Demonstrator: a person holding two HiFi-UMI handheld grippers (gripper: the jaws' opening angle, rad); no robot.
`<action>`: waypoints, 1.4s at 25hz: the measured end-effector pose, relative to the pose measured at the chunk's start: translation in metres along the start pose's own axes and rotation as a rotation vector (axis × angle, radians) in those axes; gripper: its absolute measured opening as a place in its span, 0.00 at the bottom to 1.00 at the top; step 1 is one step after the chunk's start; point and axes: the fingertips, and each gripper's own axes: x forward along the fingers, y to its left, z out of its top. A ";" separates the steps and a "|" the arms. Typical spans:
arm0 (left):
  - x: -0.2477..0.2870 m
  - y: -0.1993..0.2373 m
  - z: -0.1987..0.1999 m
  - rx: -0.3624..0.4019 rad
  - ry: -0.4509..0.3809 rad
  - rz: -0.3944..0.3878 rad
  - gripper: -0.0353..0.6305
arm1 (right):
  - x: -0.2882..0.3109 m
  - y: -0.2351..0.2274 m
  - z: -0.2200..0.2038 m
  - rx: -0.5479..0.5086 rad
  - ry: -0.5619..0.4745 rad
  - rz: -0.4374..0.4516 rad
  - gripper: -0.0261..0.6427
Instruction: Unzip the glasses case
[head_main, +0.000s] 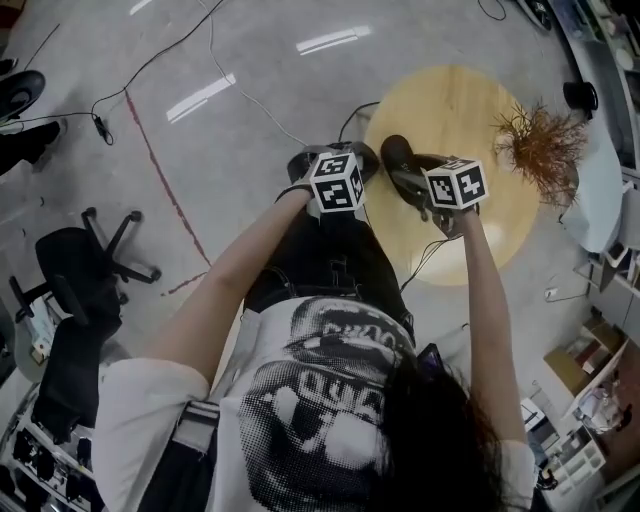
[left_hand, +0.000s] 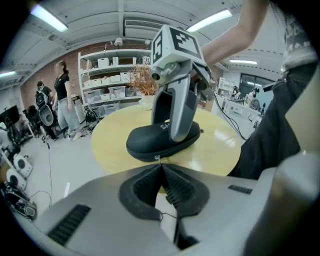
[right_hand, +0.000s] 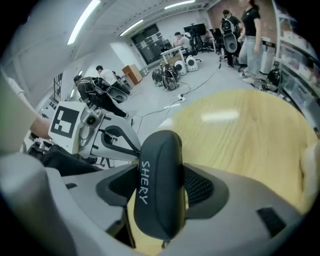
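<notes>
In the head view both forearms reach forward and down, side by side. The left tongs (head_main: 362, 158) sit just off the edge of the round table (head_main: 470, 100), and the right tongs (head_main: 420, 187) are over it, at the black glasses case (head_main: 397, 152) that lies near the table's edge.

In the left gripper view these tongs are closed together. Their tips meet right at the small zipper pull (left_hand: 158, 158) on the case's near end, but whether they pinch it I cannot tell. The right tongs stand steeply over the case.

In the right gripper view the tongs are spread wide and straddle the case, with a pad (right_hand: 200, 186) pressed on each side.
</notes>
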 end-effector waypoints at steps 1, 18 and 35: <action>-0.001 0.000 0.001 -0.019 -0.009 0.002 0.07 | -0.001 0.000 0.001 0.035 -0.019 0.009 0.47; -0.013 -0.036 -0.001 -0.040 -0.037 -0.029 0.07 | 0.005 0.005 0.006 0.522 -0.226 -0.003 0.46; -0.028 -0.082 -0.023 -0.149 -0.058 -0.033 0.07 | 0.010 0.001 0.010 1.037 -0.475 -0.020 0.45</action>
